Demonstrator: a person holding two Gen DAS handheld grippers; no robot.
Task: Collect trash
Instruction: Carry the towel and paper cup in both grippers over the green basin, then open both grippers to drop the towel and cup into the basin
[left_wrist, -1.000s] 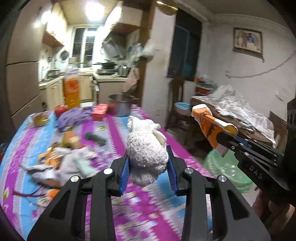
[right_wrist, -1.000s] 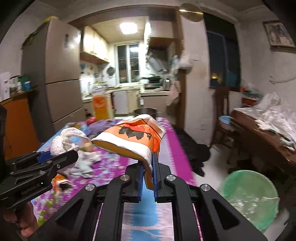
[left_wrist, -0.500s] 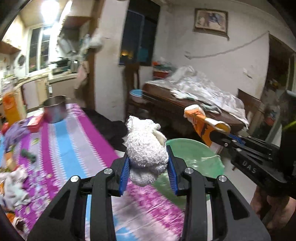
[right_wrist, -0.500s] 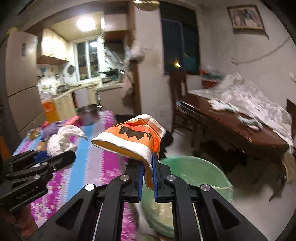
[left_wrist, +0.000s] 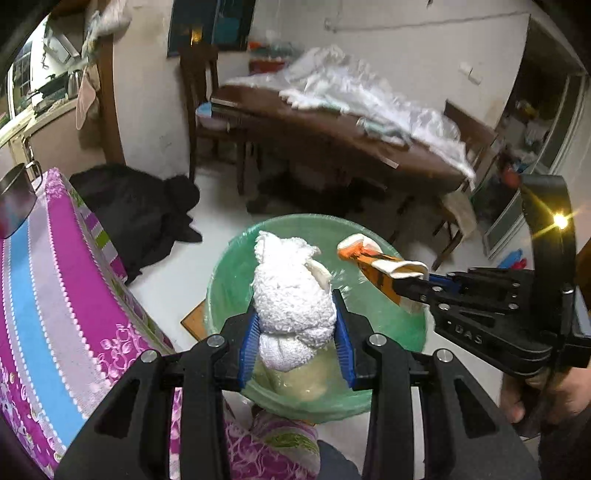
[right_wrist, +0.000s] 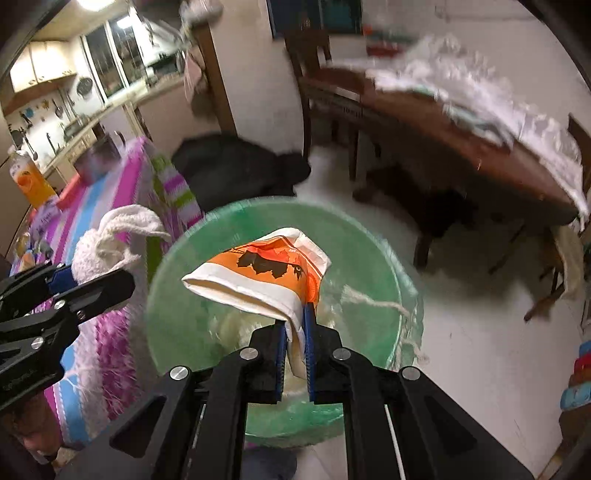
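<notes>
Pale floor (left_wrist: 173, 280) bearing a green bin (left_wrist: 229, 280) at six o'clock, a black heap (left_wrist: 140, 210) at ten; striped tablecloth (left_wrist: 44, 280) carrying a steel pot (left_wrist: 14, 195).

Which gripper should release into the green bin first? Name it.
Right, probably. The right gripper holds its orange wrapper over the green bin's middle; the left gripper's white cloth hangs nearer the rim.

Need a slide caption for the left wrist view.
Left gripper holds white cloth wad above green bin; right gripper holds orange wrapper.
</notes>
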